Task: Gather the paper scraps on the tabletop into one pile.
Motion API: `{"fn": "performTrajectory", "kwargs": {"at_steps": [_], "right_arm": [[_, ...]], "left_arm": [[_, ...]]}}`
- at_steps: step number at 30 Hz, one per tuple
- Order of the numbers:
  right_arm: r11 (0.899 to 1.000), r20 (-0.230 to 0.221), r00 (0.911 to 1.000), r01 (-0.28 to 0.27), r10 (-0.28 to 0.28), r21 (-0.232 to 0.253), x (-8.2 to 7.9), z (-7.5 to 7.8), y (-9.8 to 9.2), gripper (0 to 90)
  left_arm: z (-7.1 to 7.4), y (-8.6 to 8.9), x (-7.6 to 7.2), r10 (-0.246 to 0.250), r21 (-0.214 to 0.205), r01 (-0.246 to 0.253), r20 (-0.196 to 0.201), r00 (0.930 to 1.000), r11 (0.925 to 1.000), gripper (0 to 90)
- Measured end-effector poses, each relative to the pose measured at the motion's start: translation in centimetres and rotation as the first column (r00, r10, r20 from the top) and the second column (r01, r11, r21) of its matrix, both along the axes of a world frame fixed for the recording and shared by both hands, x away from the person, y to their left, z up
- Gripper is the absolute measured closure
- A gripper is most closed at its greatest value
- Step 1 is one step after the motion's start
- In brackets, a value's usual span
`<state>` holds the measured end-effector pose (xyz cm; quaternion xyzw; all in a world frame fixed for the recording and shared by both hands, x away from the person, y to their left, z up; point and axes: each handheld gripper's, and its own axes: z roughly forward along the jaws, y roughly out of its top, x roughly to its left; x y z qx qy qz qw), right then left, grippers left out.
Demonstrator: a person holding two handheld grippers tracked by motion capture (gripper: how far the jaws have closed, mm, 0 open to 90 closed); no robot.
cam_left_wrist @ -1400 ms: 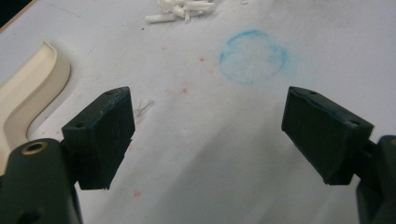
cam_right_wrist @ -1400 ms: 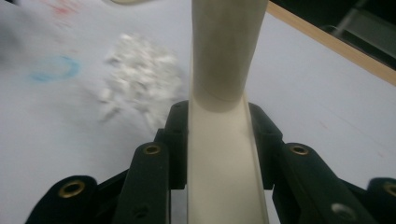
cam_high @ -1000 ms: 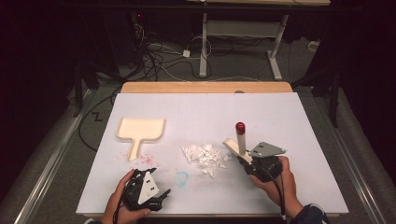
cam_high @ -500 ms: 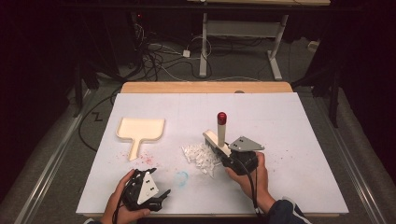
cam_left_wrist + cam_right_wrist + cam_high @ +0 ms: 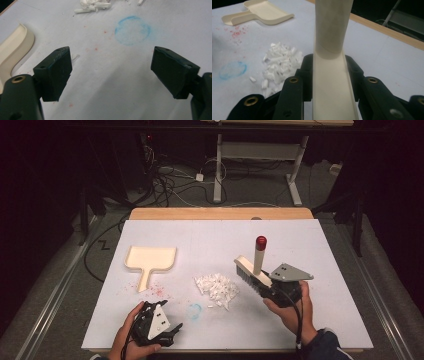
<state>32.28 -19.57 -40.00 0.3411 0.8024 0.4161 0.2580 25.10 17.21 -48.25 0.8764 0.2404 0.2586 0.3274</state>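
- The right claw [image 5: 260,282] is gripping a cream brush [image 5: 252,270] by its flat back, its two black jaws pressing in on either side of it in the right gripper view [image 5: 329,82].
- The brush is standing out ahead of the right claw, over the surface [image 5: 210,235] just right of the white scraps, its dark bristles facing them; whether the bristles are touching the surface is hard to tell from above.
- The brush's round handle is rising upright from the cream back and ending in a red cap [image 5: 261,241].
- The left claw [image 5: 172,332] is resting near the front edge of the surface, its jaws spread wide and holding nothing [image 5: 110,72].
- A faint blue ring mark [image 5: 132,30] is lying on the surface ahead of the left claw's open jaws.
- The pile of white scraps [image 5: 216,287] is sitting between the two claws, just beside the brush and apart from the left claw.
- A cream dustpan [image 5: 149,260] is lying flat to the left of the scraps, well apart from the brush, with its handle pointing toward the person and reddish specks beside it.
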Motion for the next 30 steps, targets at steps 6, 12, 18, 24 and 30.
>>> {"fn": "performTrajectory", "kwargs": {"at_steps": [6, 12, 18, 24, 30], "right_arm": [[0.994, -0.049, 0.9987, -0.023, 0.018, -0.104, -1.0, -0.6, -1.0, 67.9], [0.989, -0.094, 0.9931, -0.081, 0.069, -0.123, -1.5, -1.6, 0.1, 67.9], [0.988, -0.075, 0.9898, -0.128, 0.122, -0.090, -1.5, -2.2, 3.2, 67.9], [0.986, -0.056, 0.9873, -0.152, 0.148, -0.073, -1.8, -1.5, 4.1, 67.9], [0.985, -0.052, 0.9847, -0.168, 0.166, -0.046, -2.7, -0.3, 2.1, 67.9]], "left_arm": [[0.0, -0.1, 0.0, -0.002, -0.002, 0.002, -0.001, 1.0000, 1.0000, 16.5], [0.0, -0.1, 0.1, -0.006, 0.001, 0.006, -0.001, 1.0000, 1.0000, 16.5], [-0.1, -0.2, 0.1, -0.007, 0.001, 0.007, -0.002, 1.0000, 1.0000, 16.5], [-0.1, 0.0, 0.0, -0.006, 0.001, 0.006, -0.003, 1.0000, 1.0000, 16.5], [-0.1, 0.0, 0.0, -0.002, 0.006, 0.002, 0.001, 1.0000, 1.0000, 16.5]]}}
